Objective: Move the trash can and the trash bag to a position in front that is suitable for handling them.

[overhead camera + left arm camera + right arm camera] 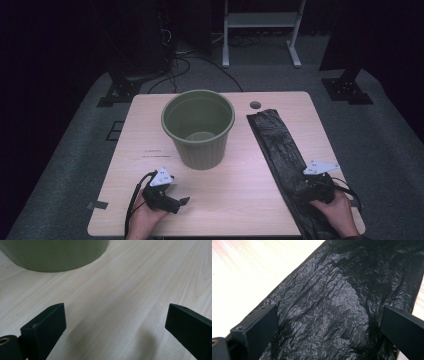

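Observation:
A green plastic bucket [199, 127] stands upright and empty at the middle of the wooden table [125, 155]; its base [50, 255] fills the top left of the left gripper view. A long folded black plastic bag [280, 145] lies flat along the table's right side, crinkled and glossy [332, 305]. My left gripper [182, 201] rests near the front edge, open, over bare wood [115, 322]. My right gripper [302, 192] sits low over the near end of the bag, jaws wide apart on either side of it [329, 332], gripping nothing.
A round cable hole [255, 105] sits at the table's back edge beside the bag. Grey carpet [390, 150] surrounds the table, with dark stand bases [347, 90] and a white frame [260, 30] behind. Cables [135, 200] trail from the left gripper.

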A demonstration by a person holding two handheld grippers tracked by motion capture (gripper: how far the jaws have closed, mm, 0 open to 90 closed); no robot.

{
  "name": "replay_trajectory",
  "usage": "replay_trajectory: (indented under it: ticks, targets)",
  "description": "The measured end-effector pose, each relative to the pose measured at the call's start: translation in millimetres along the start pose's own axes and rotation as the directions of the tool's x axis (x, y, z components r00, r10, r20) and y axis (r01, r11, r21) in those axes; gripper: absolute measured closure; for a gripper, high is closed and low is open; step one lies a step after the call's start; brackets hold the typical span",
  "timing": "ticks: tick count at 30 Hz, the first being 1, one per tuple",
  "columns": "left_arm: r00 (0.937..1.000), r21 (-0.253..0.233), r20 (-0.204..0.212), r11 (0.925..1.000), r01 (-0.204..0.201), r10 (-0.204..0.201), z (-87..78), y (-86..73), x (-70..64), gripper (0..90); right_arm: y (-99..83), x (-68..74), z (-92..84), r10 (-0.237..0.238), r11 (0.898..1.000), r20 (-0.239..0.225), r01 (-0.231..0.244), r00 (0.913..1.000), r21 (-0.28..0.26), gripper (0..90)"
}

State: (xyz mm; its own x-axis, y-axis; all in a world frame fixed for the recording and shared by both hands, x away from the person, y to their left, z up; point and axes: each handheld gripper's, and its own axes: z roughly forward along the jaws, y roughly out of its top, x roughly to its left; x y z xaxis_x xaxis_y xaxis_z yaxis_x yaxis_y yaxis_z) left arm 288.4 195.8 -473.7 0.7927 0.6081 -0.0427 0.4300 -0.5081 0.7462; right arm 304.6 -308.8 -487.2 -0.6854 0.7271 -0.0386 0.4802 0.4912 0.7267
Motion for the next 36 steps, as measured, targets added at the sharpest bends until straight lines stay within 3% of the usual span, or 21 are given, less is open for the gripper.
replay_trajectory:
  ticks: [8,15,24,36]
  targets:
    - [1.0000,-0.023,-0.004,0.9997,0.007,-0.007,-19.3,11.9,1.3,1.6,-0.5,-3.6,0.8,0.040,0.999,-0.023,-0.040,0.9989,0.019,0.5]
    - [0.9997,-0.075,0.014,0.9970,0.020,-0.019,-39.8,25.1,8.2,1.6,-0.6,-3.8,0.7,0.042,0.999,-0.023,-0.042,0.9989,0.019,0.5]
    - [0.9992,-0.101,0.013,0.9942,0.038,-0.037,-62.9,38.7,16.6,1.6,-0.6,-3.8,0.7,0.043,0.999,-0.023,-0.042,0.9988,0.020,0.5]
    - [0.9989,-0.115,0.013,0.9923,0.045,-0.044,-87.6,77.4,27.6,1.6,-0.6,-3.8,0.8,0.043,0.999,-0.023,-0.043,0.9988,0.019,0.5]
